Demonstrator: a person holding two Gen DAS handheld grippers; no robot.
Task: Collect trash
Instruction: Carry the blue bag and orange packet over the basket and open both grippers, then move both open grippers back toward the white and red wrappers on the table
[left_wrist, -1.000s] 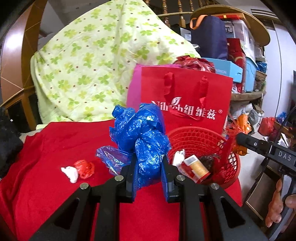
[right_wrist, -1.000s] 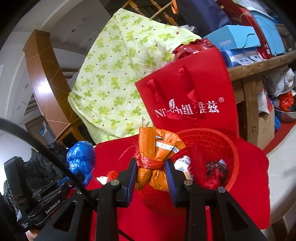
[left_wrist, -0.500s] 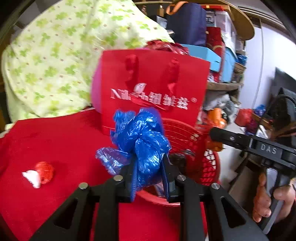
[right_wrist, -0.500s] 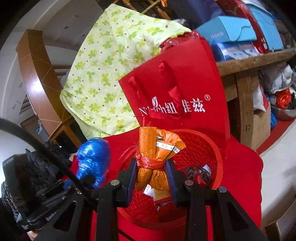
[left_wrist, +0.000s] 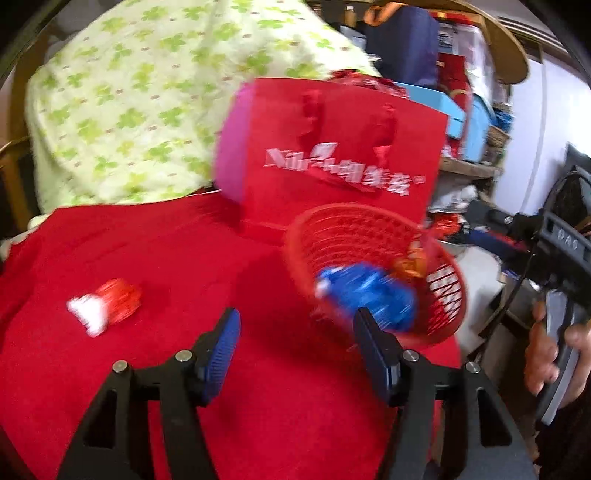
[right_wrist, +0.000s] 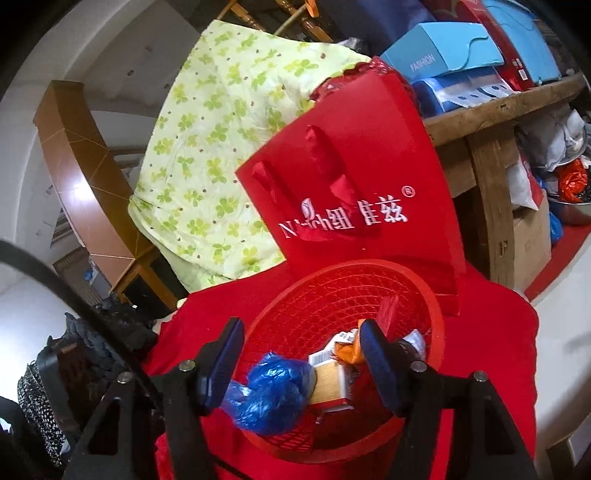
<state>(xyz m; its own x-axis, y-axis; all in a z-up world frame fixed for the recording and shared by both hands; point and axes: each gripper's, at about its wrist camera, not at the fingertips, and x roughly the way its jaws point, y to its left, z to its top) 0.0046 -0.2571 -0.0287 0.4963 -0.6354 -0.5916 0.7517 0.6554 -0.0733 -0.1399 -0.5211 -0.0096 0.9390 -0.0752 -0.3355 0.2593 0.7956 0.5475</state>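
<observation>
Inside red basket (right_wrist: 436, 314): blue bag (right_wrist: 273, 391). Left gripper (left_wrist: 297, 350), right gripper (right_wrist: 303, 362): both spread, empty. Advice: fetch red-white scrap (left_wrist: 105, 304) left of basket.

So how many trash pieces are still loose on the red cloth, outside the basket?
1: a crumpled red-and-white wad lies on the red cloth, left of the red basket. The blue bag is already inside. More may be hidden out of view.

Crumpled blue bag (right_wrist: 275, 395) lies inside red basket (right_wrist: 369, 273).
</observation>
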